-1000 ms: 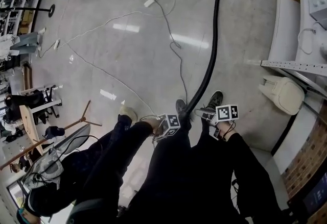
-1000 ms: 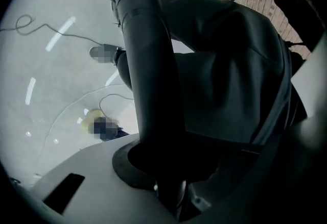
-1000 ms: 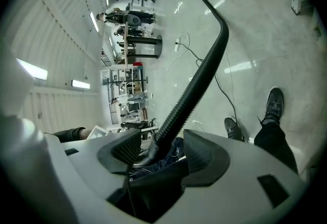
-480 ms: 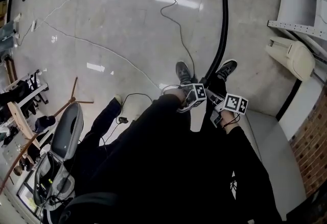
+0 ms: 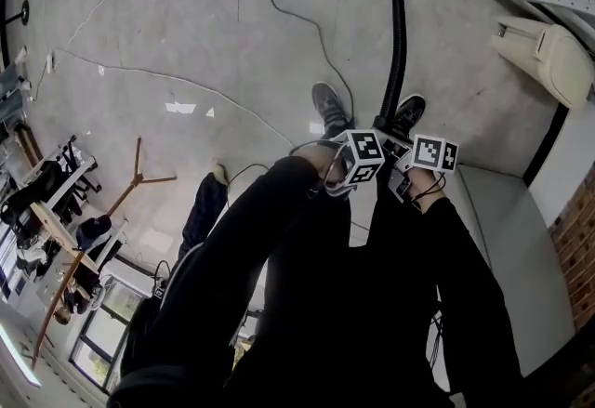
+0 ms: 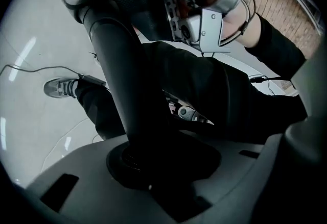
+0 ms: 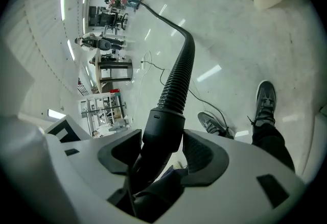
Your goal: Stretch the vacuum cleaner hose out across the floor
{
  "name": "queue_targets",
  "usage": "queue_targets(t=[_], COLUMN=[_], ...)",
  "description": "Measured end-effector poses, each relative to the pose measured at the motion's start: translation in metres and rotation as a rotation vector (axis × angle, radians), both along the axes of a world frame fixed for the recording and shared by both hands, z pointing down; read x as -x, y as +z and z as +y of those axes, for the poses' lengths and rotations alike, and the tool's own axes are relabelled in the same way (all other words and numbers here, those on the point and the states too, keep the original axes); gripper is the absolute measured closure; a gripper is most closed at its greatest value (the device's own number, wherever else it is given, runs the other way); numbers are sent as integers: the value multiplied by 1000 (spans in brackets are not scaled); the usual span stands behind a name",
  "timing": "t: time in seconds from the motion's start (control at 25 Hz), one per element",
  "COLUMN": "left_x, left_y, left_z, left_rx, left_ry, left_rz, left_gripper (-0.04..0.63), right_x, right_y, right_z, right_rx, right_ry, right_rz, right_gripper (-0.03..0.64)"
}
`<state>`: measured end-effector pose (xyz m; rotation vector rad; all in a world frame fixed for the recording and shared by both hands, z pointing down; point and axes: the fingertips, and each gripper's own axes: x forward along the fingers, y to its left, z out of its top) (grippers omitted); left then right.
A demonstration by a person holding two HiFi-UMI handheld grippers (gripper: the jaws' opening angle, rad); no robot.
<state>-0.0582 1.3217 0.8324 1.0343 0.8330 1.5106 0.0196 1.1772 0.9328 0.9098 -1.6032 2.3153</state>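
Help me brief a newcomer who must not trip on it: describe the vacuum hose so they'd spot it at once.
Look at the glossy grey floor ahead of the person's shoes. The vacuum hose runs from between those shoes straight away across it. Unlike the thin cables wandering nearby, it is a thick, black, ribbed tube.

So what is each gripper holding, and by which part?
The vacuum hose. The right gripper clamps its smooth cuff where the ribbing ends; the left gripper holds the rigid tube, though its jaws have just been opening.
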Motion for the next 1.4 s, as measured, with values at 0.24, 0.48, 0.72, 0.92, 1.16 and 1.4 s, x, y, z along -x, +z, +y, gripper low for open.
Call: queue_targets(t=[0.24, 0.48, 0.72, 0.92, 1.16, 1.4], left_x=[-24, -43, -84, -42, 53, -7], left_y=[20, 48, 58, 15, 21, 79], left_z=[7, -17, -149, -269, -188, -174], left_rx=[3, -59, -256, -516, -647, -805], left_ry=[3, -127, -553, -848, -649, -986], left_rz=[-5, 96, 219, 308, 286, 286], left_gripper=[454, 240, 192, 192, 193, 193], right_x=[-24, -48, -81, -93, -92, -85], right_y=[20, 38, 67, 79, 94, 120], right_z=[6, 7, 18, 6, -4, -7], right_rx=[-5, -22, 45, 67, 72, 58], right_ry=[42, 111, 162, 193, 181, 188], right_rz=[-36, 39, 75, -18, -176, -203], right_gripper=[373, 377, 380, 380, 381, 383])
